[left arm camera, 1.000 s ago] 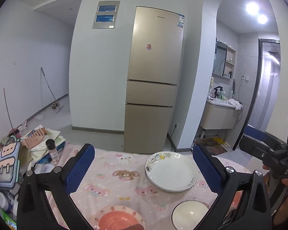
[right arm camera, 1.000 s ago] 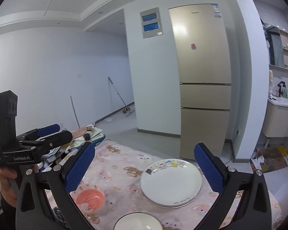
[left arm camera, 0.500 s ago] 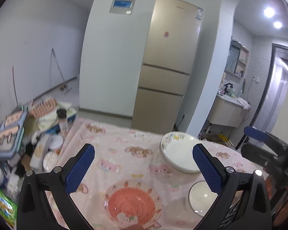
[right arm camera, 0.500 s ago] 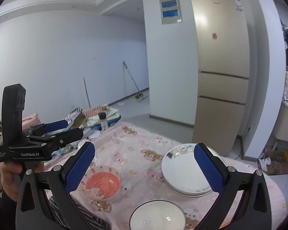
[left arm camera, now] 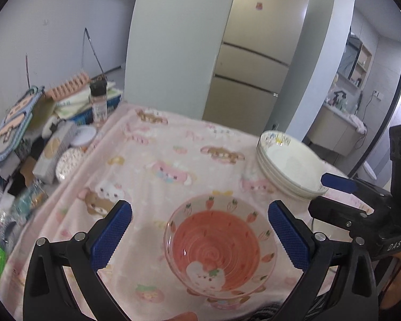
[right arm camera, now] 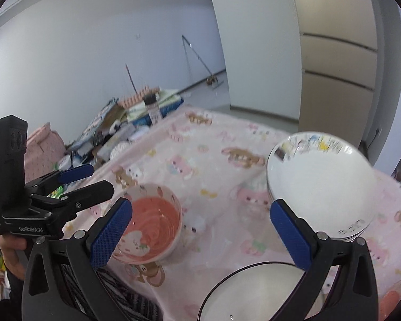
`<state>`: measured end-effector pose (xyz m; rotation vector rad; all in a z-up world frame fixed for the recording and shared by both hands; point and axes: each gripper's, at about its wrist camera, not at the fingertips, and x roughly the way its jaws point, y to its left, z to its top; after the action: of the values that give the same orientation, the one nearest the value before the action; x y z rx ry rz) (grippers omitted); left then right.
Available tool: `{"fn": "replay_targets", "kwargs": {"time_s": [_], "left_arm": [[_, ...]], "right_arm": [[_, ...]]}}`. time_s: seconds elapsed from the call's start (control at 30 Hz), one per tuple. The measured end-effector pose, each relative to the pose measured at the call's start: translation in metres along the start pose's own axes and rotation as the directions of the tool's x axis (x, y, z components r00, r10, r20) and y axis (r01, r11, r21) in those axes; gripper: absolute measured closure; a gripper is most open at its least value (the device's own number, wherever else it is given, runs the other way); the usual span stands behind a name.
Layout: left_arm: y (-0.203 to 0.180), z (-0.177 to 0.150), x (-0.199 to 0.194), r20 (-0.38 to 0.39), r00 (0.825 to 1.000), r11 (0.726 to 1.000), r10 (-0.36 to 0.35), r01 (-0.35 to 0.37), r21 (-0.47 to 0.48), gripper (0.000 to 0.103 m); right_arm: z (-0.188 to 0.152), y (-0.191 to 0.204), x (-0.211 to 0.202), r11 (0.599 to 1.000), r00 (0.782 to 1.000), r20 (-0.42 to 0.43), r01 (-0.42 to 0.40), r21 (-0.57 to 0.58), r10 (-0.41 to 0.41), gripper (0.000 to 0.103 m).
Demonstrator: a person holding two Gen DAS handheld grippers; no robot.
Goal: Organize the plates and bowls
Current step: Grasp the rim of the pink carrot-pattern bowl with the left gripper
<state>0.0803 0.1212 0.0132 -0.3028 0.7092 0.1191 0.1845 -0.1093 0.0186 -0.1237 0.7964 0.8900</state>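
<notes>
While both pairs of blue-padded fingers stand spread wide and grip nothing, the left gripper hangs over the pink strawberry bowl, which sits empty on the pink cartoon tablecloth at the near edge, between the pads as seen from the left wrist. A stack of white plates rests farther back and to the right, the top plate holding nothing. The right gripper hovers nearer the right side, above a white bowl with a dark rim, also empty, at the near edge.

Only the right wrist view shows that white bowl plainly; in the left wrist view it is almost wholly hidden behind the right gripper's body. The left wrist view alone shows the gold fridge nearly whole and a bathroom vanity far right. Both views catch the clutter pile beyond the left table edge, with a clear jar standing upright in it.
</notes>
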Motion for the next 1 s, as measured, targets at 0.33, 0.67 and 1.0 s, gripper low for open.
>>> {"fn": "replay_targets", "kwargs": {"time_s": [0.33,0.67,1.0], "left_arm": [[0.005,-0.012,0.029,-0.107,0.994,1.000,0.029,-0.029,0.000,0.000],[0.029,-0.020,0.048,-0.200,0.978,0.989,-0.056,0.028,-0.142,0.044],[0.023,-0.027,0.056,-0.233,0.971,0.992,-0.059,0.030,-0.125,0.067]], "right_arm": [[-0.015,0.002,0.031,1.000,0.996,-0.094,0.003,-0.001,-0.003,0.020],[-0.025,0.013,0.052,0.999,0.987,-0.161,0.011,-0.051,-0.019,0.055],[-0.024,0.019,0.055,0.998,0.984,-0.177,-0.036,-0.048,0.027,0.077]]}}
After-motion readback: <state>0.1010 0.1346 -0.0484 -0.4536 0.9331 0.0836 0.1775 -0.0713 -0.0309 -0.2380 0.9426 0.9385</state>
